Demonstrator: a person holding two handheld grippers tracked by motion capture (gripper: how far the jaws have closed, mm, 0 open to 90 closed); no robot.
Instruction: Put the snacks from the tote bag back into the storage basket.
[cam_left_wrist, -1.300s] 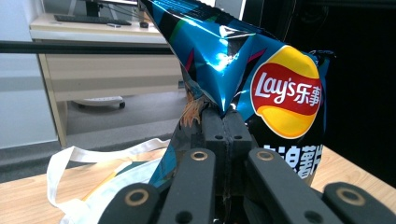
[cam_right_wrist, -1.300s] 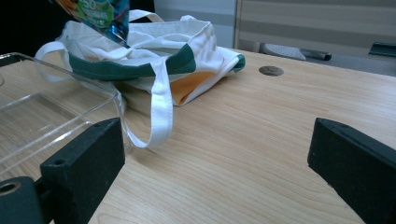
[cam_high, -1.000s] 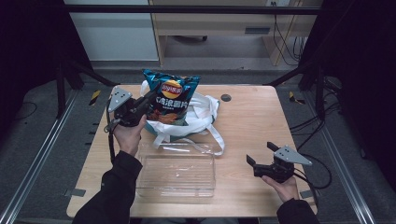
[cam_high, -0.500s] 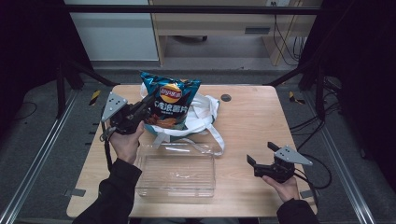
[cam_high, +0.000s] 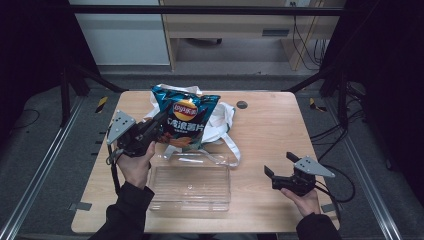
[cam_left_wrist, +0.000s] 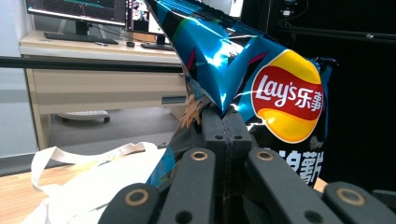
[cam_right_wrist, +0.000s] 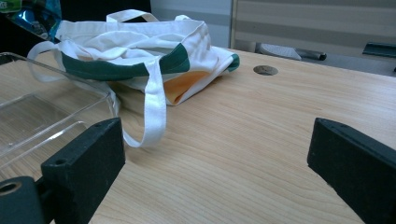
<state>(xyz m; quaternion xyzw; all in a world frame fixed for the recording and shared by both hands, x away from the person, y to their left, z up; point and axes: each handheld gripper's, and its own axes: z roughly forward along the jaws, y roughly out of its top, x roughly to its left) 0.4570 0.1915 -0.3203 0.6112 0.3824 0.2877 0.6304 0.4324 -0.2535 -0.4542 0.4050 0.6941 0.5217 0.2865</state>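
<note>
- Two handheld tools work at a wooden table (cam_high: 260, 130), one in each of a person's hands.
- Left tool (cam_high: 161, 121) is clamped tight on one edge of a blue bag of crisps (cam_high: 186, 120). In the left gripper view the black jaws meet with the foil pinched flat between them, the bag (cam_left_wrist: 261, 79) rising above and to the right.
- Bag location: held in the air above the far left part of the table, over a white cloth tote bag (cam_high: 220, 117), clear of the surface.
- Bag direction: its long axis stands roughly upright, leaning a little; the printed front faces the high camera and the logo reads right way up. The lower end looks to hang just above the tote, though the overlap makes that hard to judge.
- Likely reason for the grip: pinching a flat seam gives thin jaws a firm hold without crushing the contents.
- Clear plastic tray (cam_high: 192, 185) lies empty on the near side of the table, just in front of the tote, probably where the bag is meant to go.
- Right tool (cam_high: 277, 165) rests low at the table's near right, jaws spread wide with nothing between them, well apart from the bag. It seems parked out of the way.
- Tote's long strap (cam_right_wrist: 154, 112) trails loose across the wood beside the tray.
</note>
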